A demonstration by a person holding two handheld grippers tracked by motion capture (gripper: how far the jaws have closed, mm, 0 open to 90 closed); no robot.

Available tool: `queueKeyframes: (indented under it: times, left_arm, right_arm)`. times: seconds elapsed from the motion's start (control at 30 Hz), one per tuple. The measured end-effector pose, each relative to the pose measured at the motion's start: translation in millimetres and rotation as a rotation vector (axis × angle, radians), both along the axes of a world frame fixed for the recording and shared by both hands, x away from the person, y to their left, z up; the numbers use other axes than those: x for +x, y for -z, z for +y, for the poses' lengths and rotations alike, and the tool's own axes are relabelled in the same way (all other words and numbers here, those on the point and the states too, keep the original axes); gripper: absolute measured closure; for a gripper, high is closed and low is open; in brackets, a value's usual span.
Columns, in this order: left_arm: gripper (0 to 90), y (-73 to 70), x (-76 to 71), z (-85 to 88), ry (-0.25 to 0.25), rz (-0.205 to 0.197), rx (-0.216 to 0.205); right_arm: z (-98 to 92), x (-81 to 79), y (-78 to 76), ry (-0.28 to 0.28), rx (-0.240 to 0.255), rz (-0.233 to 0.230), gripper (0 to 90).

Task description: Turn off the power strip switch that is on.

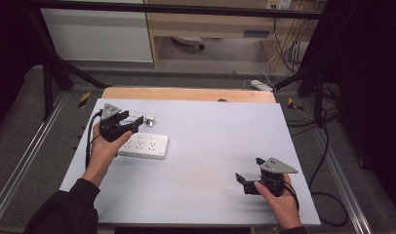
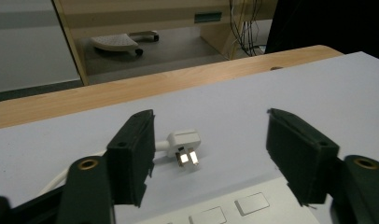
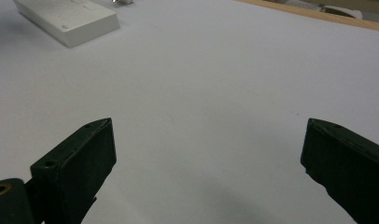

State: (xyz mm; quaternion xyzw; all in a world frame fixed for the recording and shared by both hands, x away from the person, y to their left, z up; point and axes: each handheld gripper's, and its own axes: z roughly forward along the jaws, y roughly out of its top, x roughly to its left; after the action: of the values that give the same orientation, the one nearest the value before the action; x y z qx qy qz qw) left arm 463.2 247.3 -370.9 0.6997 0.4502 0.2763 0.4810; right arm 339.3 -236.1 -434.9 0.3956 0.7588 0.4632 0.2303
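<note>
A white power strip [image 1: 143, 145] lies flat on the pale table sheet [image 1: 210, 146] at the left. Just behind it rests a white plug [image 1: 148, 119] with metal pins, its cable running off to the left. My left gripper [image 1: 132, 125] hovers over the strip's far left end, open, pointing toward the plug. In the left gripper view the plug [image 2: 185, 142] lies on the sheet ahead, between the wide-apart jaws and touching neither; the strip [image 2: 234, 210] is below them. My right gripper [image 1: 249, 169] stands open near the front right, nothing between its jaws [image 3: 208, 123]. The strip [image 3: 68, 18] is far off there.
A wooden table edge [image 1: 186, 93] borders the sheet at the back. Black frame posts [image 1: 47, 73] stand at both rear sides. Cables [image 1: 327, 161] and a white socket block [image 1: 262, 85] lie on the floor to the right. A wooden desk [image 1: 210, 24] stands behind.
</note>
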Motion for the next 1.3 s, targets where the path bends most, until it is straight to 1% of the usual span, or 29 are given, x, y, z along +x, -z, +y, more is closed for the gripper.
queueKeyframes:
  times: [0.23, 0.37, 0.6, 0.9, 1.17, 1.23, 1.3]
  left_arm:
    - [14.5, -5.5, -9.7, 1.5, 0.008, -0.002, -0.013]
    - [10.7, -7.6, -16.6, 3.4, 0.011, -0.016, -0.022]
    - [9.5, -13.3, -28.9, 6.1, 0.024, -0.03, -0.022]
    - [9.1, -17.5, -45.8, 11.1, 0.025, -0.045, -0.028]
    - [9.1, -14.0, -59.7, 16.7, 0.021, -0.047, -0.029]
    - [9.1, -12.3, -63.2, 17.7, 0.02, -0.046, -0.036]
    - [9.1, -10.6, -66.8, 19.0, 0.019, -0.049, -0.033]
  right_arm:
    - [0.3, -0.1, 0.0, -0.002, 0.0, 0.003, 3.7]
    - [0.6, -0.2, 0.0, -0.002, -0.001, 0.004, 3.7]
    - [0.6, 0.1, 0.2, -0.002, -0.003, 0.002, 3.7]
    - [0.7, 0.0, 0.1, -0.003, -0.003, 0.002, 3.7]
    - [1.0, 0.2, 0.2, -0.004, -0.006, 0.001, 3.7]
    - [1.0, 0.2, 0.3, -0.004, -0.006, 0.001, 3.7]
    - [1.0, 0.3, 0.3, -0.005, -0.007, 0.002, 3.7]
